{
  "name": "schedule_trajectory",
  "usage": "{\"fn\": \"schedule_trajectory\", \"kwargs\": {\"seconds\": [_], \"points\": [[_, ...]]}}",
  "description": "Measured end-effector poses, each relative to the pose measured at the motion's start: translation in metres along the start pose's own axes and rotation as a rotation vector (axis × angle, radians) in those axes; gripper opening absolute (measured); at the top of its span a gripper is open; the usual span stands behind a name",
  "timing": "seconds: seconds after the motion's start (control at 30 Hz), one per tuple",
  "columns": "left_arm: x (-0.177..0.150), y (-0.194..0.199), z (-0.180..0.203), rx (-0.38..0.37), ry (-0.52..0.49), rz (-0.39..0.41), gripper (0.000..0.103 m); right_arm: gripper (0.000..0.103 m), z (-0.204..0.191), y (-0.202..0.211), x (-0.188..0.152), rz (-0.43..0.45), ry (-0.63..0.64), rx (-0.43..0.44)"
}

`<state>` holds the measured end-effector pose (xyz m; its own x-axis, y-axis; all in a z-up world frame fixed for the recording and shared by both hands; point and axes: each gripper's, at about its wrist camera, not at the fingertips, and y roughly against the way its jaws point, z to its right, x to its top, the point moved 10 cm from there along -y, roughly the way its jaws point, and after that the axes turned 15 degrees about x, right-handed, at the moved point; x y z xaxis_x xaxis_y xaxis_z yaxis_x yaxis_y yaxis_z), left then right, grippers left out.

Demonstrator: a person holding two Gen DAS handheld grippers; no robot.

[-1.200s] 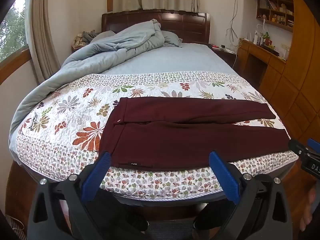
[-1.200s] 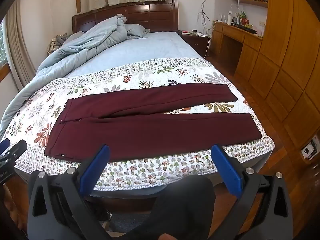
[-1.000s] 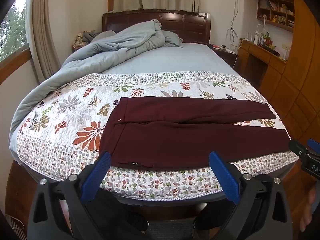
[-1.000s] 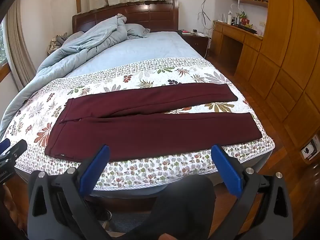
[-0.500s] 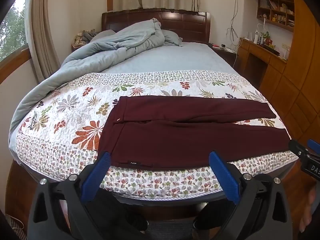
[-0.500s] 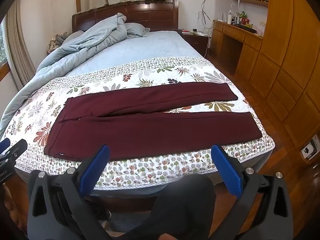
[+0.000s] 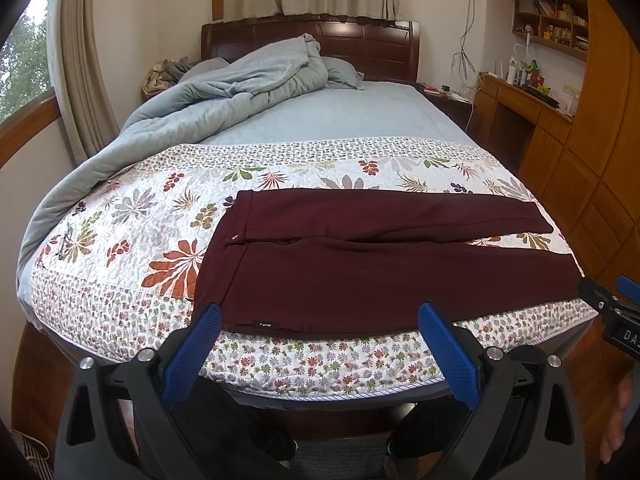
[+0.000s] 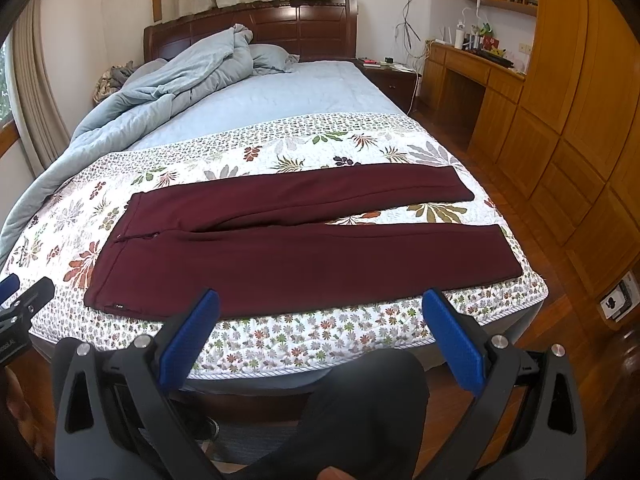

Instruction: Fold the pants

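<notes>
The maroon pants [image 7: 384, 264] lay flat and unfolded across the foot of the bed, on a floral quilt [image 7: 132, 224]. The waistband pointed toward the left side, the 2 legs ran toward the right, and the legs diverged slightly so that a wedge of quilt showed between them near the hems. A small label was visible at the near corner of the waistband; its lettering could not be read with confidence. The near leg's lower edge sat just inside the quilt's front border.

The left gripper [image 7: 320, 356] was held off the bed, in front of the near edge and opposite the waistband end. Its blue-padded fingers [image 7: 192, 354] were spread wide apart and held nothing. The right gripper [image 8: 320, 340] was likewise off the bed, in front of the near leg, its fingers [image 8: 452, 340] released and empty. Neither gripper touched the pants.

A rumpled grey-blue duvet [image 8: 168, 80] was heaped toward the dark wooden headboard [image 8: 256, 24] along the bed's left side. Wooden cabinets [image 8: 568, 120] lined the right wall. A person's dark-clothed leg [image 8: 360, 416] showed below the right gripper.
</notes>
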<state>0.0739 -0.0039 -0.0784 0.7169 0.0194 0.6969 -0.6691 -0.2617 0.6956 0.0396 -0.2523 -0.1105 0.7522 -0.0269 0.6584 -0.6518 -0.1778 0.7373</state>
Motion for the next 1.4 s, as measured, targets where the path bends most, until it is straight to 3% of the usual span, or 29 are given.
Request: {"fn": "schedule_trajectory", "kwargs": {"seconds": [1.4], "points": [[-0.0005, -0.0044, -0.0051, 0.006, 0.005, -0.009, 0.099, 0.101, -0.0031, 0.0004, 0.0066, 0.002, 0.018, -0.003]]}}
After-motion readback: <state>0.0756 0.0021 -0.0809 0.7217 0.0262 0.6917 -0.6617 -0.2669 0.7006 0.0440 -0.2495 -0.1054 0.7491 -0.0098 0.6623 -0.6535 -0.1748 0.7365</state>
